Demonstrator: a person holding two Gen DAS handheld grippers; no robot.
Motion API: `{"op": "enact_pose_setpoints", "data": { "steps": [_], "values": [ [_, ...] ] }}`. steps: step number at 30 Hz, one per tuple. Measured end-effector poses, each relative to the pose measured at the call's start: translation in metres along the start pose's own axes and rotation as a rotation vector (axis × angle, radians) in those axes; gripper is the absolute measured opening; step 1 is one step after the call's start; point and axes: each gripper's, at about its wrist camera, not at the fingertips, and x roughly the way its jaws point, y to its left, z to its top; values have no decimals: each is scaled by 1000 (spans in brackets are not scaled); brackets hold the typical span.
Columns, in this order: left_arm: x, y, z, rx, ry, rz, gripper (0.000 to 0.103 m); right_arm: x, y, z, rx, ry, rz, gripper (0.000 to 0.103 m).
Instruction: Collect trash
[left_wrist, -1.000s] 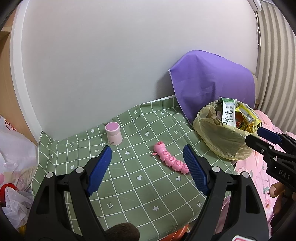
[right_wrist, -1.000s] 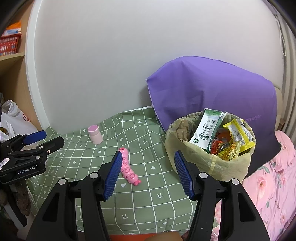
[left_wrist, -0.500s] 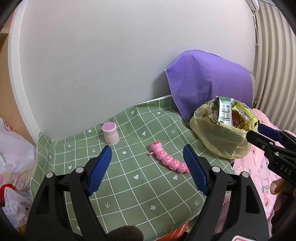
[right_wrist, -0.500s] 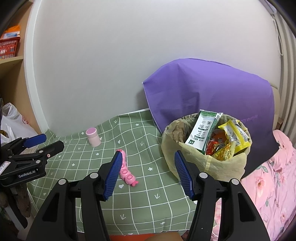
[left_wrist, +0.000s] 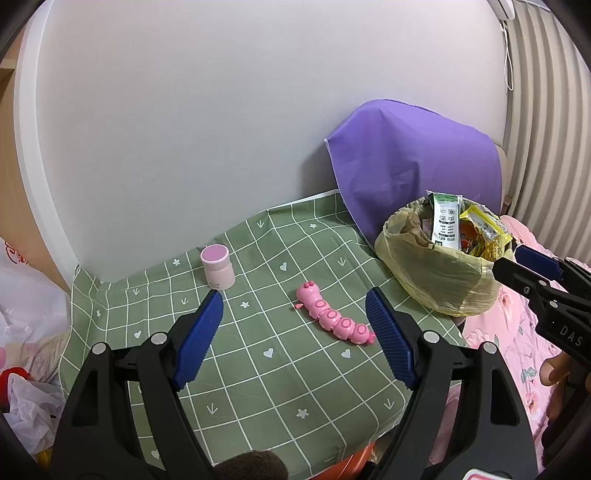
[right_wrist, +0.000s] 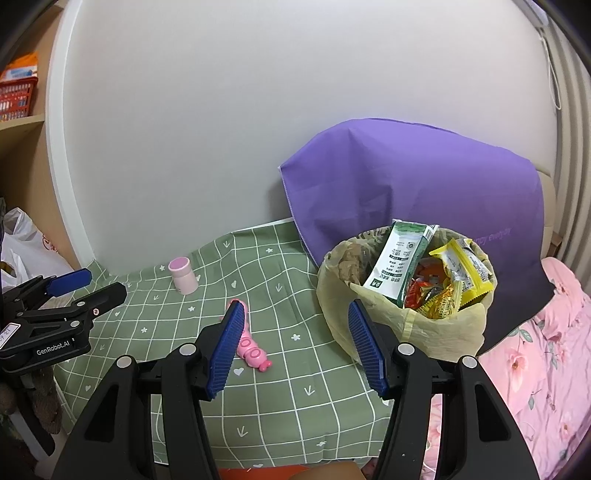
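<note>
A yellowish trash bag (left_wrist: 436, 273) (right_wrist: 373, 317), open and full of wrappers (right_wrist: 439, 284) and a green-white carton (right_wrist: 399, 266), stands at the right edge of the green checked tablecloth (left_wrist: 258, 369) (right_wrist: 288, 387). My left gripper (left_wrist: 295, 343) is open and empty above the cloth's front part. My right gripper (right_wrist: 295, 347) is open and empty, just left of the bag; it also shows in the left wrist view (left_wrist: 532, 266). The left gripper shows at the left of the right wrist view (right_wrist: 74, 286).
A pink caterpillar toy (left_wrist: 332, 319) (right_wrist: 251, 345) and a pink jar (left_wrist: 218, 267) (right_wrist: 183, 275) sit on the cloth. A purple cloth (right_wrist: 413, 184) leans on the wall behind the bag. Pink flowered bedding (right_wrist: 535, 354) lies right. White plastic bags (left_wrist: 26, 332) lie left.
Both grippers have drawn back and up from the table, so the table and the bag look smaller. Both stayed open. Nothing on the table moved.
</note>
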Motion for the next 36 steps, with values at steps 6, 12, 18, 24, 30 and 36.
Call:
{"op": "enact_pose_setpoints", "data": {
  "steps": [6,12,18,24,30,36],
  "values": [
    [1,0,2,7,-3,-9,75,-1,-1,0,1,-1,0,55],
    [1,-1,2,13,-5,-17,75,-1,-2,0,3,-2,0,55],
    [0,-1,1,7,-4,-24,75,-3,-4,0,2,-3,-2,55],
    [0,-7,-1,42,-16,-27,75,-4,-3,-1,-5,-6,-7,55],
    [2,-8,-2,38,-5,-24,75,-1,-3,-3,1,6,-4,55],
    [22,6,-5,17,57,15,75,29,2,2,-18,45,63,65]
  ]
}}
